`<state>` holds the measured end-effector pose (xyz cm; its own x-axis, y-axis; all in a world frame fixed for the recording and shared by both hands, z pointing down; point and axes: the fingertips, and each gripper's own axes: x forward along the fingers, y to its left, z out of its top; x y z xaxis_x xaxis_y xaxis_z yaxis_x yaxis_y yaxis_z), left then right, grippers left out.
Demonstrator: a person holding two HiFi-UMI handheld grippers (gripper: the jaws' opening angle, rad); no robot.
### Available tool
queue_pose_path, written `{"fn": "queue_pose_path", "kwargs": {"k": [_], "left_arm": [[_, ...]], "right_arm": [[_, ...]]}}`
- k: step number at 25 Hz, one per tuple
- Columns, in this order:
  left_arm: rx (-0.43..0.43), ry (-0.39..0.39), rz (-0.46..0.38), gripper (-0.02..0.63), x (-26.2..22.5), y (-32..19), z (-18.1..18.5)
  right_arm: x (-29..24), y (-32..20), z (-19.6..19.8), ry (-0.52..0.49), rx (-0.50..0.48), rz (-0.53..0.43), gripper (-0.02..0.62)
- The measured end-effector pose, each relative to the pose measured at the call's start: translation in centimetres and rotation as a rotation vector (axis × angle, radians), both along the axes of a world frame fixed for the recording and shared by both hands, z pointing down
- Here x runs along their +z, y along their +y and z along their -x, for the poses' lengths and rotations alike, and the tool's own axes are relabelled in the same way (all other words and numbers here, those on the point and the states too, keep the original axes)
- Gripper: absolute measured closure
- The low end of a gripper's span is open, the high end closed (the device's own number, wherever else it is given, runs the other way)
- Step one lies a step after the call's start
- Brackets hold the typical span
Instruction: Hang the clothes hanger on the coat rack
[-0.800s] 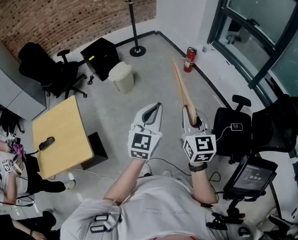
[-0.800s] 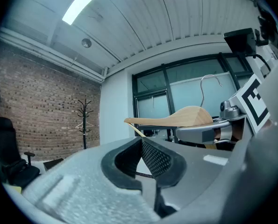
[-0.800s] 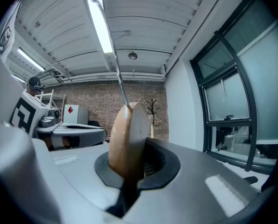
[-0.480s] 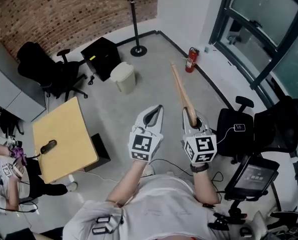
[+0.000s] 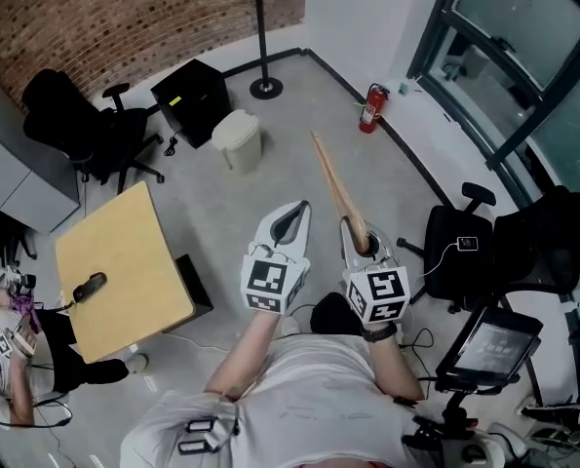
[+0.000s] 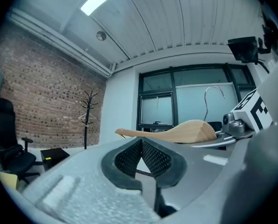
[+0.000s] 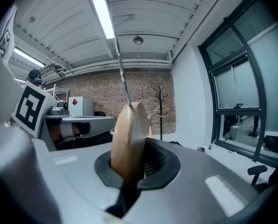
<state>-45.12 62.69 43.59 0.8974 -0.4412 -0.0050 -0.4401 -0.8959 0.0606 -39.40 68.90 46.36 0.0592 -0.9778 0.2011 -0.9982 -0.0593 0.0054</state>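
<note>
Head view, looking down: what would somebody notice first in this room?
Most striking is the long, pale wooden clothes hanger, sticking out forward at the middle of the view, clamped in the right hand-held gripper. Beyond it, at the top by the red brick wall, stands the tall black coat rack. A small red fire extinguisher stands on the floor to the rack's right.
</note>
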Motion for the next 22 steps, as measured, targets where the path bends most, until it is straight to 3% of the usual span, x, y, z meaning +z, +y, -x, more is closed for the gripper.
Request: {"fn": "queue_pose_path", "kwargs": {"k": [6,11,22], "left_arm": [[0.058,0.011,0.045,0.604,0.4,-0.3,-2.5],[0.036,-0.023,0.071,0.604,1.7,-4.1,-5.1],[0.029,0.011,-0.006,0.604,-1.9,-13.8,-17.1]], "right_arm": [[1.3,-2.5,-1.4,-0.002,-0.021,0.018,0.591],[2.8,-6.7,-5.1,-0.098,-0.016,0.046,0.591],[-3.5,-16.7,-17.8,-0.052,-0.051,-0.117,0.591]]}}
